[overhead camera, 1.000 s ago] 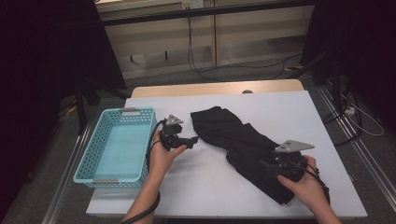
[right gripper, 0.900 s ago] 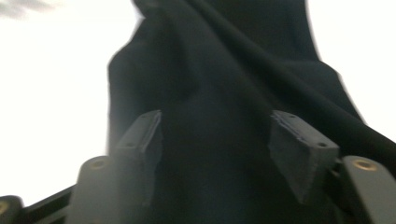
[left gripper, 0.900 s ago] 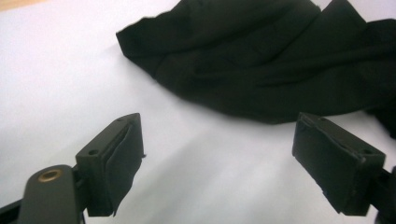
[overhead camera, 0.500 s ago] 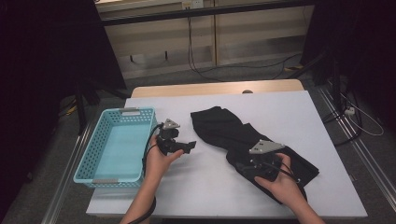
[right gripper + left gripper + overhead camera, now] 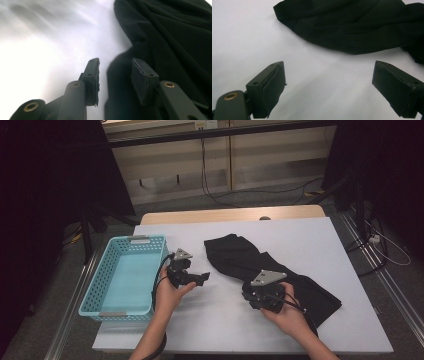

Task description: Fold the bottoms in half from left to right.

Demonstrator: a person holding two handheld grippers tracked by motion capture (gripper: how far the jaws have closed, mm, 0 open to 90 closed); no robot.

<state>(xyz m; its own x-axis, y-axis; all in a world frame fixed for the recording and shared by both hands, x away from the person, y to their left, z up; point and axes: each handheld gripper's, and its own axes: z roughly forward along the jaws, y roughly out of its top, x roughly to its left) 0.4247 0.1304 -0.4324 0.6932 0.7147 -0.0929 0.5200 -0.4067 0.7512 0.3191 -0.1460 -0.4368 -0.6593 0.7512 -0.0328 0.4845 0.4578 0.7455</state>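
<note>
Risk of pinching only a thin fold: right tongs (image 5: 113, 82) half-closed, closing over black cloth (image 5: 270, 270) edge on counter (image 5: 220, 320); left tongs (image 5: 329, 92) wide apart, near basket (image 5: 120, 275).

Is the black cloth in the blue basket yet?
Not yet. The crumpled black cloth lies on the white table, and the light blue plastic basket holds nothing. The right gripper, jaws just closing, has the cloth's edge between them, unpinched. The left gripper waits open. Lifting and moving remain.
</note>
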